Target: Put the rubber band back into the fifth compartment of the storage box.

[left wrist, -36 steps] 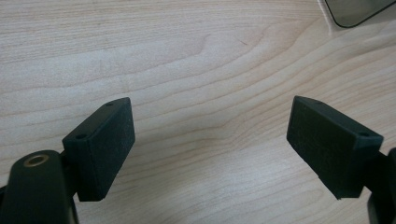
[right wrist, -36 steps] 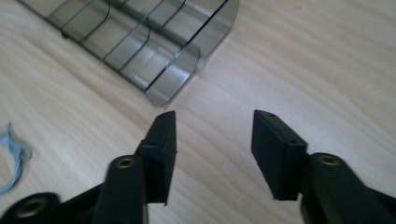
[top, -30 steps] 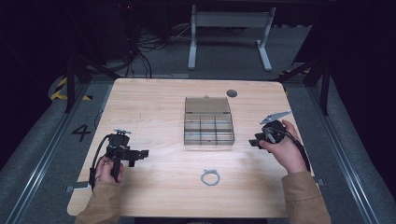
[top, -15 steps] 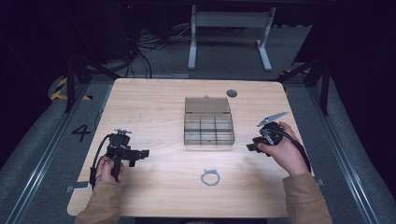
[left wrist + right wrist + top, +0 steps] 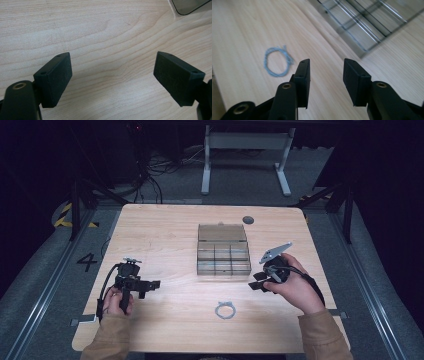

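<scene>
Pale wood-grain bench [image 5: 165,230], rounded corners, carrying three items. I list them as I see them from the high view.

Item one: clear plastic compartment box [image 5: 223,249], lid open and lying back, set at the bench's middle; its dividers form a grid of small cells. In the right gripper view the box's near corner [image 5: 364,30] sits just ahead of my right tongs.

Item two: small loop of light-blue wire [image 5: 225,309], flat on the bench near its front edge, in front of the box and well apart from it. In the right gripper view it lies left of the jaws [image 5: 277,61], untouched.

Item three: small dark round disc [image 5: 248,220], near the far edge, beyond the box.

Left tongs [image 5: 150,284]: held low at the bench's left, jaws spread wide over bare wood [image 5: 112,75], pinching nothing.

Right tongs [image 5: 257,281]: held at the box's right front corner, jaws parted [image 5: 326,77], pinching nothing.
</scene>
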